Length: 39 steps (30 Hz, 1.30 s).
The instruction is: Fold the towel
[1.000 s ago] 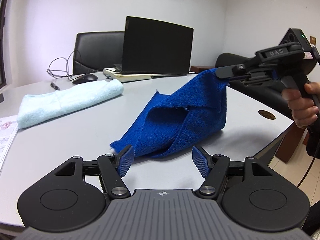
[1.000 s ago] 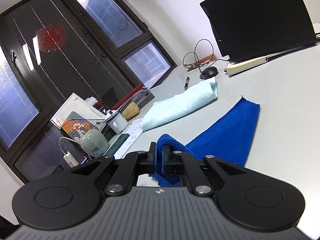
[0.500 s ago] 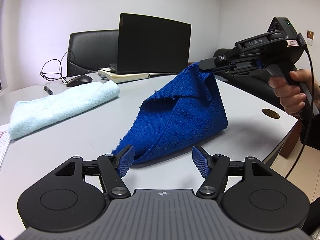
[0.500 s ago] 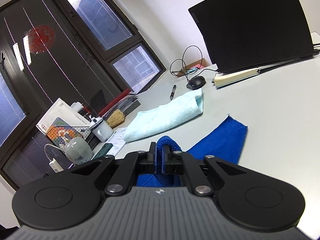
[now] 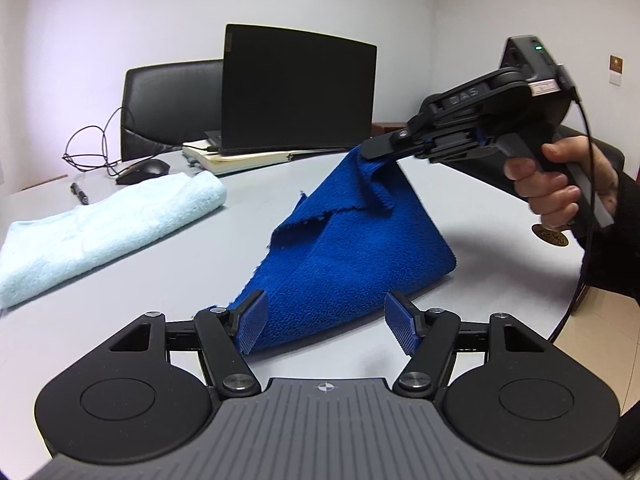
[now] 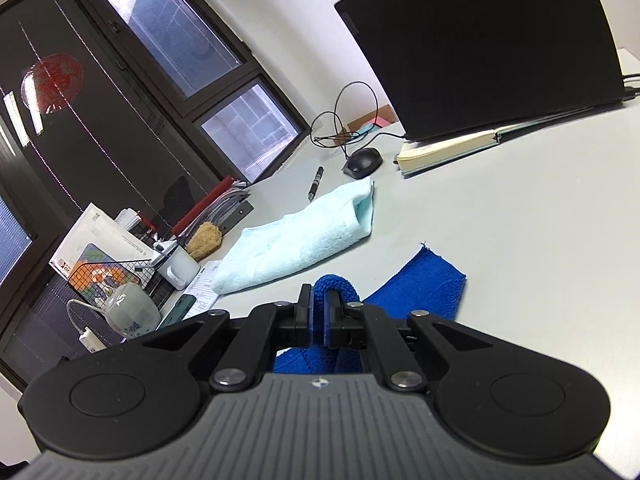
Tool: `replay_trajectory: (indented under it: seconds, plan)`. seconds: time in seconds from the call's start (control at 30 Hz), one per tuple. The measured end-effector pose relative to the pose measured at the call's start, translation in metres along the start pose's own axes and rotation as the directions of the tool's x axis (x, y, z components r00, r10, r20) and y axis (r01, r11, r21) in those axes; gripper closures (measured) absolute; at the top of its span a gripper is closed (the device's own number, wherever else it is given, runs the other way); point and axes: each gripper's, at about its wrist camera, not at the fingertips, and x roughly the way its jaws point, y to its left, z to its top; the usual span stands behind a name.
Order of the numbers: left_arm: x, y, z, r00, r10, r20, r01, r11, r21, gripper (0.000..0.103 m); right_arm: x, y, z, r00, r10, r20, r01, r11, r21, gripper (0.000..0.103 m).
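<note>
Jaws: right gripper (image 5: 370,151) clamped on blue towel (image 5: 352,264) corner, lifted so cloth tents off table (image 5: 160,280) (likely to carry it over); left gripper (image 5: 324,326) spread wide, empty, near towel's resting near edge.

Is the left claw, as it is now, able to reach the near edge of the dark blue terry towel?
Probably yes: the left claw is open, the dark blue terry towel lies between its fingers, nothing blocks it.
</note>
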Motion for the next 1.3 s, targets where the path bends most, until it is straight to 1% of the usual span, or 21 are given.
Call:
replay_trajectory:
  seconds: [0.27,0.3,0.33,0.47,0.57,0.63,0.67,0.7,0.73,1.17,1.23,1.3]
  plan:
    - [0.015,0.000,0.006,1.000,-0.021,-0.005,0.021,1.000,0.011,0.036,0.027,-0.027,0.012,0.998,0.001,-0.069,0.004,0.998,0.065,0.098]
    - [0.017,0.001,0.006,1.000,-0.021,-0.011,0.021,1.000,0.009,0.036,0.030,-0.030,0.014,0.997,0.001,-0.077,0.004,0.997,0.072,0.097]
    - [0.019,0.002,0.006,1.000,-0.021,-0.018,0.021,1.000,0.006,0.036,0.032,-0.031,0.015,0.997,0.001,-0.080,0.005,0.997,0.074,0.094]
    - [0.026,0.005,0.005,0.998,-0.020,-0.051,0.019,1.000,-0.010,0.036,0.038,-0.035,0.019,0.996,-0.002,-0.092,0.009,0.997,0.081,0.093]
    - [0.030,0.007,0.002,0.997,-0.017,-0.073,0.016,1.000,-0.017,0.036,0.043,-0.038,0.023,0.995,-0.003,-0.100,0.012,0.996,0.087,0.089]
    - [0.030,0.007,0.000,0.997,-0.016,-0.075,0.015,1.000,-0.014,0.036,0.047,-0.040,0.025,0.994,-0.004,-0.106,0.014,0.996,0.090,0.081]
    - [0.030,0.006,0.000,0.997,-0.015,-0.077,0.014,1.000,-0.013,0.036,0.048,-0.041,0.027,0.994,-0.005,-0.109,0.015,0.996,0.092,0.071]
    - [0.029,0.005,-0.001,0.997,-0.014,-0.079,0.014,1.000,-0.012,0.036,0.050,-0.042,0.028,0.994,-0.006,-0.112,0.016,0.995,0.094,0.057]
    - [0.028,0.004,-0.001,0.997,-0.014,-0.081,0.013,1.000,-0.012,0.035,0.052,-0.043,0.029,0.993,-0.006,-0.115,0.017,0.995,0.096,0.054]
    - [0.021,0.000,-0.003,0.996,-0.018,-0.084,0.017,1.000,-0.023,0.034,0.073,-0.056,0.044,0.988,-0.013,-0.153,0.031,0.992,0.118,0.054]
    - [0.021,0.001,-0.002,0.996,-0.020,-0.083,0.018,1.000,-0.025,0.034,0.081,-0.059,0.061,0.988,-0.021,-0.151,0.038,0.993,0.109,0.054]
    - [0.021,0.002,-0.002,0.997,-0.023,-0.078,0.020,0.999,-0.033,0.034,0.080,-0.058,0.062,0.989,-0.026,-0.147,0.041,0.994,0.098,0.054]
